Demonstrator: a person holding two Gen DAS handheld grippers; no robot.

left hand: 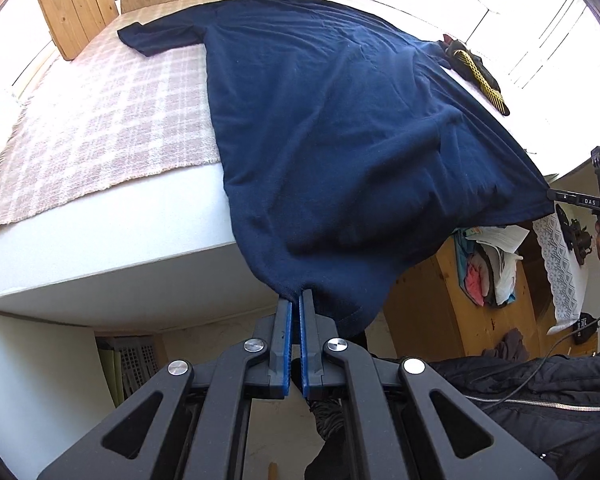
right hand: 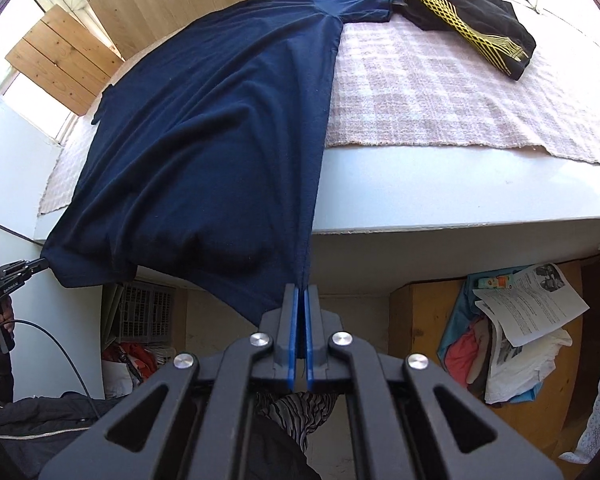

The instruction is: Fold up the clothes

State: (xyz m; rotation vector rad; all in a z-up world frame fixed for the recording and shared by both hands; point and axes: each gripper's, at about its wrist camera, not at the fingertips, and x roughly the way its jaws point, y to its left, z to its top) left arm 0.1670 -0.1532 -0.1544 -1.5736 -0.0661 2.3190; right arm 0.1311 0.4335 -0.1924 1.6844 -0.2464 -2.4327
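The left tongs (left hand: 297,294) are clamped on one hem corner of the navy shirt (left hand: 340,128). The shirt stretches from there up across the desk (left hand: 100,224) and a pink checked cloth (left hand: 100,128), its hem held off the front edge. The right tongs (right hand: 301,289) pinch the other hem corner. A black-and-yellow garment (right hand: 468,24) lies at the desk's far right.

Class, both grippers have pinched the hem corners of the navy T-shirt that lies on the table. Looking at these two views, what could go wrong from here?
1. The left gripper and right gripper each pinch only a small bit of the navy T-shirt; the hem may slip out.
2. Its far sleeve touches the black and yellow garment, which may get dragged.
3. The checked cloth may shift too.
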